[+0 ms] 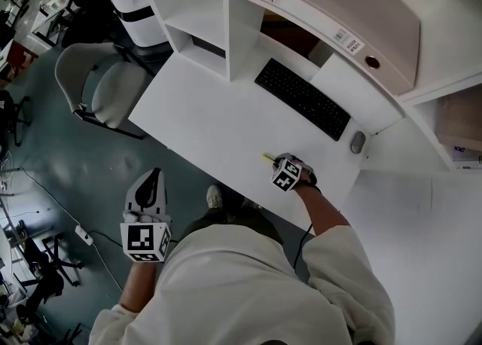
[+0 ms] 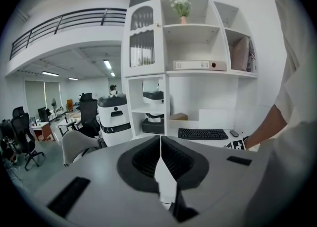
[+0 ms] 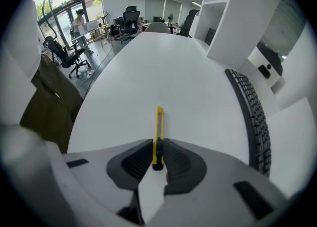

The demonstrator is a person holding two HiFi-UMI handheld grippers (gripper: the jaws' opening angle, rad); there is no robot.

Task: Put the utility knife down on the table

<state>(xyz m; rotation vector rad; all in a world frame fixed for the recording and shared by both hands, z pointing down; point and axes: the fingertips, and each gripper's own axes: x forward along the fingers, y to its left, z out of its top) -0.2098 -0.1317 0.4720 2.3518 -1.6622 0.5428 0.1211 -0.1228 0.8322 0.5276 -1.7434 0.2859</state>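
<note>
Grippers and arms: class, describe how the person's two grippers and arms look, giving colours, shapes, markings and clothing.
The left gripper and right gripper have light grey bodies, each with two black ribbed pads that taper towards the tips. Each carries a cube of black-and-white square markers. The person wears loose off-white sleeves; the right one leaves the forearm bare.

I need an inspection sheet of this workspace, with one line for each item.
Surface: white table, flat.
Job's things: yellow utility knife, clamped in right gripper; contact with table unclear.
Clutter: black keyboard, grey mouse, both at the far side.
Grippers: right gripper, jaws shut on the knife; left gripper, jaws together, empty, off the table.
Cables: white power strip with cord, on floor.
Surroundings: white shelf unit, grey office chair.
</note>
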